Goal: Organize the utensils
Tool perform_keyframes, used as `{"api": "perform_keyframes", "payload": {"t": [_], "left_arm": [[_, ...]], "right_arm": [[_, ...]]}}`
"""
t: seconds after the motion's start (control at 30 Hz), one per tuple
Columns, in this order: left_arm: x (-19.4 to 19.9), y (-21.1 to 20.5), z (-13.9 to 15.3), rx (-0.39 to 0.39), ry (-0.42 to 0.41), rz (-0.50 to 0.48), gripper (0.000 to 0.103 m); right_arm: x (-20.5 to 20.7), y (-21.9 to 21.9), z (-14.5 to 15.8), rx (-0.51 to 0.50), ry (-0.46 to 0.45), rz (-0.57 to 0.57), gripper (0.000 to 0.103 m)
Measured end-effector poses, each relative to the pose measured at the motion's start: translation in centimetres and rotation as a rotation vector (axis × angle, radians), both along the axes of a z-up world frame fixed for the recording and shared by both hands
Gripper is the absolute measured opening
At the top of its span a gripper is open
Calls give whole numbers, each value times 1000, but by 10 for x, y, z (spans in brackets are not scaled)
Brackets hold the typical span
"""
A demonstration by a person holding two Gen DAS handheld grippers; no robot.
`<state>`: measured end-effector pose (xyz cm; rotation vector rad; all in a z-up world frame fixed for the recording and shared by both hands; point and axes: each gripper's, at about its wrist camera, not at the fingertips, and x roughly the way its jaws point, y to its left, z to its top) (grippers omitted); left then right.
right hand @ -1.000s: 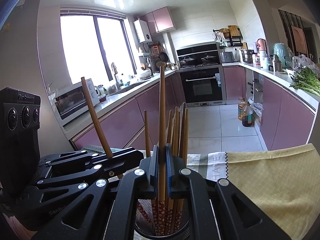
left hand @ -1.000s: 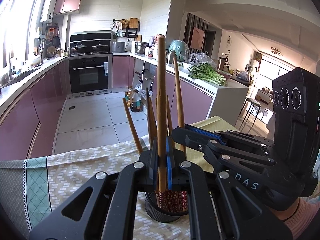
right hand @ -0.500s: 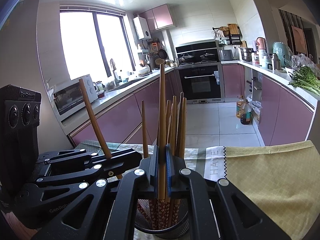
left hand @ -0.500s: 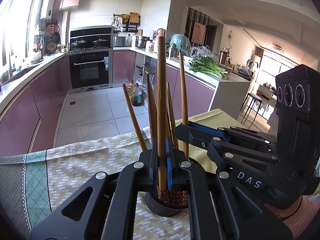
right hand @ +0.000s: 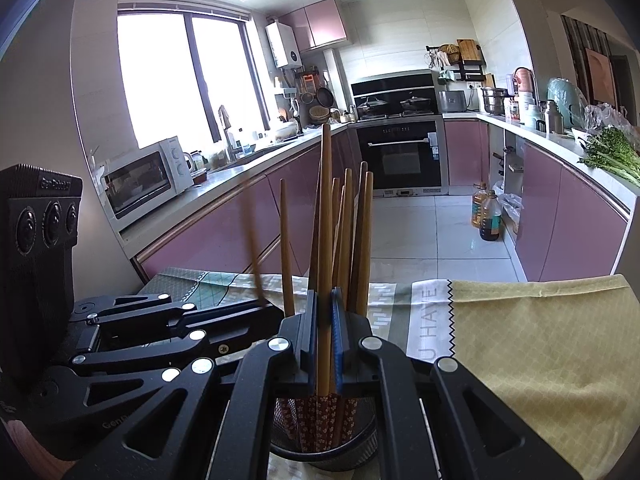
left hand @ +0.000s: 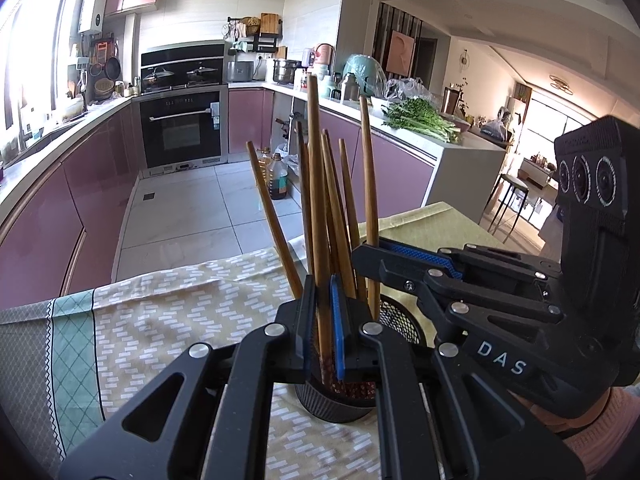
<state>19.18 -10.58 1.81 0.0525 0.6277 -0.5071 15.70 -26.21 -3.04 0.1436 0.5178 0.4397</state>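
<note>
A black mesh holder (left hand: 336,404) (right hand: 320,454) stands on the cloth-covered table with several wooden chopsticks upright in it, their red patterned ends down. In the left wrist view my left gripper (left hand: 322,320) is shut on one chopstick (left hand: 314,160), which stands upright with its lower end inside the holder. My right gripper (right hand: 325,340) is likewise shut on a chopstick (right hand: 326,200) that reaches down into the holder. The right gripper (left hand: 368,254) comes in from the right of the holder, the left gripper (right hand: 276,314) from the left. The left-held chopstick (right hand: 252,248) looks blurred there.
Patterned cloths cover the table: a teal-edged one (left hand: 72,344) on the left and a yellow one (right hand: 540,352) on the right. The table's far edge drops to the kitchen floor. A sleeve and wrist (left hand: 600,432) show behind the right gripper.
In the right wrist view the left-held chopstick has swung right toward the bundle and is now blurred. Both grippers stay shut on their chopsticks over the holder.
</note>
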Motion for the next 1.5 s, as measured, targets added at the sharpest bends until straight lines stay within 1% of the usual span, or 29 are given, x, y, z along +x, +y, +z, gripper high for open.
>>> {"api": "perform_keyframes", "payload": {"t": [0.17,0.23,0.37,0.4,0.43,0.47,0.53,0.57,0.6,0.63,0.67,0.7,0.73,0.8,0.87,0.9,1.03,1.17,1.23,1.4,1.5], "left_arm": [[6,2,-9,-7,24,9,9],[5,4,-12,-6,24,14,15],[1,10,-15,-14,20,23,22],[-1,13,-16,-17,17,30,25],[-3,16,-17,-20,14,37,29],[-5,19,-17,-24,10,42,32],[-13,27,-17,-29,-7,66,43],[-17,31,-17,-26,-21,79,47],[-23,37,-16,-21,-40,102,60],[-29,42,-16,-11,-63,134,76],[-34,46,-15,-2,-83,154,80],[-41,51,-14,11,-111,176,87],[-46,56,-14,21,-129,194,91],[-57,64,-12,37,-161,236,96],[-67,69,-11,42,-177,257,97],[-72,72,-10,49,-186,271,97],[-90,81,-7,49,-216,314,97],[-107,94,-4,19,-235,357,97],[-114,97,-2,20,-254,380,97],[-134,105,6,24,-296,402,97],[-144,108,10,21,-316,412,97]], "right_arm": [[1,0,-3,-6,13,1,7],[1,-1,-5,-6,18,-1,7],[-2,-3,-6,-6,22,-6,8],[-4,-4,-6,-5,22,-6,13],[-6,-5,-6,-6,21,-6,20],[-9,-6,-6,-9,18,-9,24],[-16,-7,-5,-20,3,-10,37],[-20,-7,-5,-26,-5,-6,42],[-26,-8,-5,-36,-19,-12,57],[-30,-8,-5,-45,-30,-23,71],[-35,-9,-5,-58,-49,-43,75],[-41,-10,-4,-67,-67,-56,81],[-45,-11,-4,-73,-79,-65,87],[-52,-12,-5,-82,-98,-82,92],[-58,-13,-6,-93,-110,-88,93],[-63,-12,-6,-102,-120,-95,96],[-78,-11,-7,-100,-155,-111,96],[-93,-7,-6,-109,-193,-119,96],[-100,-1,-5,-114,-212,-125,96],[-115,5,-3,-107,-255,-144,96],[-119,8,-2,-107,-261,-147,96]]}}
